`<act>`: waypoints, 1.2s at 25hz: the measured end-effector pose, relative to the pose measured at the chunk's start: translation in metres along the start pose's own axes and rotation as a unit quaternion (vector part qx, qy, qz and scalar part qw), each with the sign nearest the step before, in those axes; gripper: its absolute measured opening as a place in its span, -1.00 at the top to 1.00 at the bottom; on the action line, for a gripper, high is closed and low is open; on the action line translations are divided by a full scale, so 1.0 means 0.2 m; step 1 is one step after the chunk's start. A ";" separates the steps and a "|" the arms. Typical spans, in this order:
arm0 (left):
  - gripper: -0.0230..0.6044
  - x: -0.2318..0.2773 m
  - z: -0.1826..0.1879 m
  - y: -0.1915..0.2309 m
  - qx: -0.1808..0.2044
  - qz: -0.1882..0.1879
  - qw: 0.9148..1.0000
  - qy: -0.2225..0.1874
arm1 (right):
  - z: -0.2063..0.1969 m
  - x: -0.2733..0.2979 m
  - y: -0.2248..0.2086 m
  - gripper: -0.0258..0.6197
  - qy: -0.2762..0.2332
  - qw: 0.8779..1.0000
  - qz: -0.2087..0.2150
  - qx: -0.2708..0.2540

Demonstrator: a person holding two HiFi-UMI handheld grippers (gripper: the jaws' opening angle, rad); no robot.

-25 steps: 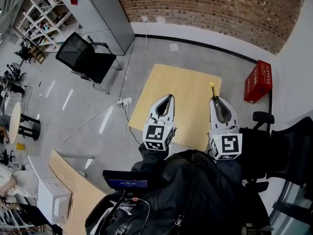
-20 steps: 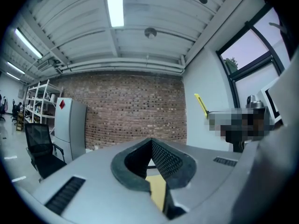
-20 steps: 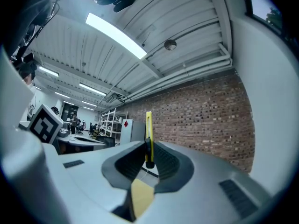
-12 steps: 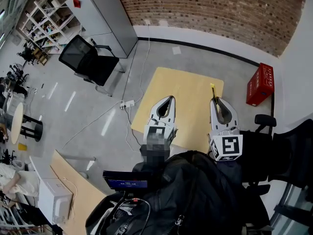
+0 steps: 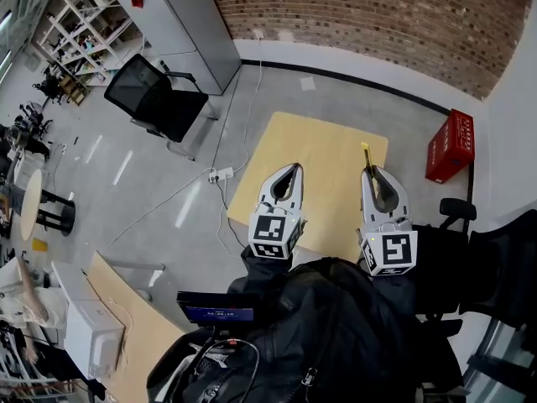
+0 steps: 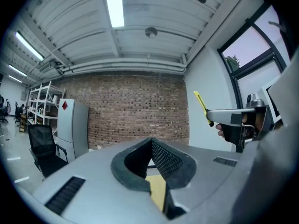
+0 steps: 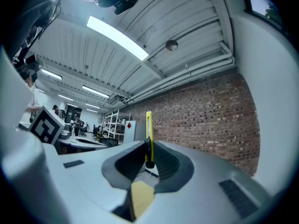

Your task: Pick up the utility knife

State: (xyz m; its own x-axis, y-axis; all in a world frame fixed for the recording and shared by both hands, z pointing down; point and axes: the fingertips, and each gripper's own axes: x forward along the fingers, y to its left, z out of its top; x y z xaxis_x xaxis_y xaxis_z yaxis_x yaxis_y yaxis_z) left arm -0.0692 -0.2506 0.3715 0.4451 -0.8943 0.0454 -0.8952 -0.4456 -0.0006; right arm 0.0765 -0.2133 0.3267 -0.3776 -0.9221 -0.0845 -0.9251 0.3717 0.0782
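Observation:
The utility knife [image 5: 366, 157] is a thin yellow strip with a black end, sticking out past the tips of my right gripper [image 5: 370, 173] above the light wooden table [image 5: 315, 162]. In the right gripper view the knife [image 7: 148, 136] stands upright between the jaws, and the right gripper [image 7: 147, 150] is shut on it. My left gripper [image 5: 290, 168] hovers over the table's near left part with its jaws closed and nothing between them. The left gripper view shows its own tips [image 6: 151, 143] and, off to the right, the knife [image 6: 202, 105] held in the other gripper.
A red crate [image 5: 449, 143] stands on the floor right of the table. Far left on the floor is a black office chair [image 5: 158, 99], beside a grey cabinet [image 5: 186, 23]. Cables [image 5: 217, 175] run along the table's left side. A brick wall [image 5: 377, 23] closes the far end.
Both grippers keep their places over the table, the knife still in the right one. Only the head view has drifted slightly.

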 end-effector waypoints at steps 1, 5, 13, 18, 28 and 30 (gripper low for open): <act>0.93 0.00 0.00 0.00 0.000 0.000 1.000 0.001 | 0.00 0.00 0.00 0.74 0.001 1.000 0.001 -0.001; 0.93 0.01 0.00 0.01 -0.002 0.000 1.000 0.003 | 0.00 0.01 0.01 0.74 0.001 1.000 0.004 -0.003; 0.93 0.02 -0.02 0.00 -0.001 -0.004 1.000 0.006 | -0.01 0.01 -0.01 0.74 0.001 1.000 -0.002 -0.002; 0.93 0.02 -0.02 0.00 0.000 -0.006 1.000 0.006 | 0.00 0.01 0.00 0.74 -0.002 1.000 -0.004 0.000; 0.93 0.02 -0.02 -0.02 0.001 -0.014 1.000 0.007 | 0.01 -0.01 0.00 0.74 -0.002 1.000 -0.007 -0.005; 0.93 0.02 -0.02 -0.03 0.001 -0.016 1.000 0.008 | 0.01 -0.01 0.00 0.74 -0.001 1.000 -0.009 -0.006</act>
State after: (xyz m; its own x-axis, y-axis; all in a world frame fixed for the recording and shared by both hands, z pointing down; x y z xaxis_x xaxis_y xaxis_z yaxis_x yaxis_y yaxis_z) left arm -0.0629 -0.2515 0.3752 0.4730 -0.8790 0.0609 -0.8805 -0.4740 -0.0017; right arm 0.0766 -0.2108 0.3252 -0.3618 -0.9281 -0.0882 -0.9309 0.3544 0.0887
